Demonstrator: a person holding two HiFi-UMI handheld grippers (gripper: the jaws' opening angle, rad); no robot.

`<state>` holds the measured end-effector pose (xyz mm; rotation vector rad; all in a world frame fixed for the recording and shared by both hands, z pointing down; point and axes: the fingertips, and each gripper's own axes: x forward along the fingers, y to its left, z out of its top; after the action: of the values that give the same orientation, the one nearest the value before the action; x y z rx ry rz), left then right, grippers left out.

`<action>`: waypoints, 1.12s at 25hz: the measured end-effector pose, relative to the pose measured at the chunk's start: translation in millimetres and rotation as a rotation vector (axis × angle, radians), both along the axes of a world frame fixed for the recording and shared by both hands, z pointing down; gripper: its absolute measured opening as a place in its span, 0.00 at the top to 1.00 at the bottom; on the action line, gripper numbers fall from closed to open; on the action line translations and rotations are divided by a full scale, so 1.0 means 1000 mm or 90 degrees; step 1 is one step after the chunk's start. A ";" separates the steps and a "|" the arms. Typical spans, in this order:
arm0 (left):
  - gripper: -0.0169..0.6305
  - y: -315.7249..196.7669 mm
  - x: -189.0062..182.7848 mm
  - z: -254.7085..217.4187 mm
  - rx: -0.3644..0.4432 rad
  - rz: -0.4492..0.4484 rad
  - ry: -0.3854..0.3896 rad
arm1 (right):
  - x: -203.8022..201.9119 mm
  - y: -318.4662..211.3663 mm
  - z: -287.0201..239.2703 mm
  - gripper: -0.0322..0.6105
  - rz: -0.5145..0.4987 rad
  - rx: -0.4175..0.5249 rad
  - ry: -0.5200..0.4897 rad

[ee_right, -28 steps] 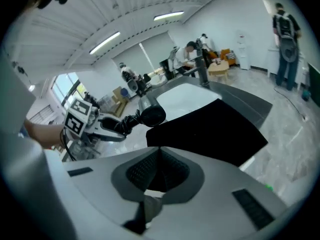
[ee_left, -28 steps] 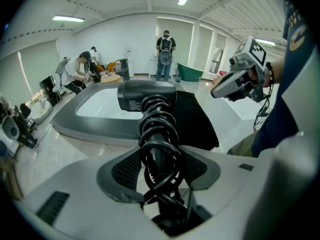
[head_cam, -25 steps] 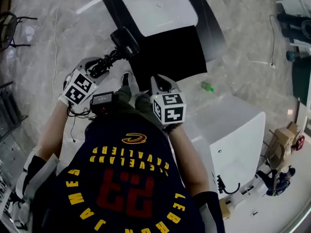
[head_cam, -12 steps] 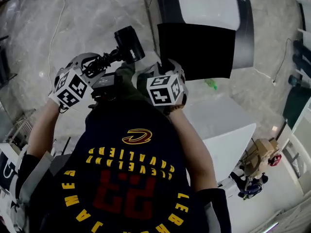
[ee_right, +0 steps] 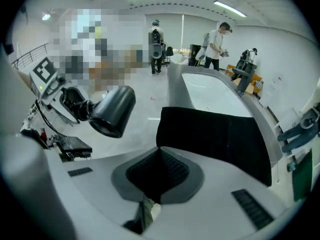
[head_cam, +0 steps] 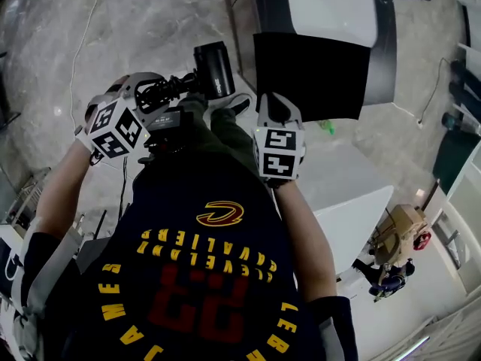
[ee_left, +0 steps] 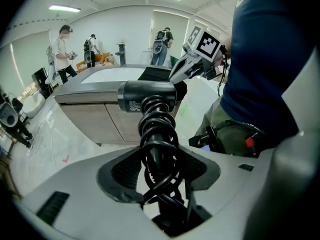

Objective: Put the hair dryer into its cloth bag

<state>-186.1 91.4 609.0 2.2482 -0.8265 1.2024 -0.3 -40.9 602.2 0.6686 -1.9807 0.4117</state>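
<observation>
On my feed the hair dryer (head_cam: 213, 68) reads as black plastic with a soft satin sheen along the barrel. Its cord (ee_left: 157, 116), coiled round the handle, looks like smooth, slightly glossy rubber. The left gripper (ee_left: 159, 159) has a pale grey matt plastic shell, and its fingers (ee_left: 122, 171) are faced with dark grey pads of fine ribbed texture. The cloth bag (head_cam: 312, 77) is deep black fabric, fully matt, with no highlight anywhere on it. The white basin (head_cam: 323, 6) next to it is smooth and glossy. The floor (head_cam: 150, 21) looks like polished, veined stone. The person's shirt (head_cam: 203, 262) is dark cloth with flat yellow and red print.
</observation>
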 end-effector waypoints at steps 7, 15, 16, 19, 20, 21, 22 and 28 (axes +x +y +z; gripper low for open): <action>0.62 -0.014 0.014 -0.005 0.011 0.050 0.020 | 0.008 -0.013 -0.041 0.93 0.076 0.030 -0.124; 0.62 -0.024 0.068 -0.002 -0.020 0.116 0.065 | 0.015 -0.014 -0.058 0.93 0.102 0.029 -0.176; 0.62 -0.027 0.073 0.000 -0.029 0.123 0.067 | 0.014 -0.012 -0.060 0.93 0.097 0.025 -0.182; 0.62 -0.044 0.081 0.008 -0.041 0.144 0.057 | 0.010 -0.009 -0.062 0.93 0.084 0.021 -0.190; 0.62 -0.053 0.082 0.011 -0.038 0.152 0.052 | 0.009 -0.010 -0.061 0.93 0.083 0.022 -0.195; 0.62 -0.062 0.083 0.013 -0.034 0.159 0.048 | 0.008 -0.012 -0.059 0.93 0.084 0.021 -0.201; 0.62 -0.072 0.085 0.014 -0.031 0.165 0.046 | 0.008 -0.013 -0.059 0.93 0.086 0.020 -0.208; 0.62 -0.111 0.121 0.012 -0.020 0.190 0.026 | 0.011 -0.018 -0.068 0.93 0.074 0.016 -0.230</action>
<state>-65.4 -19.3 620.9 2.4222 -0.4628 1.2828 11.0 -59.0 534.2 0.7699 -2.2954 0.6147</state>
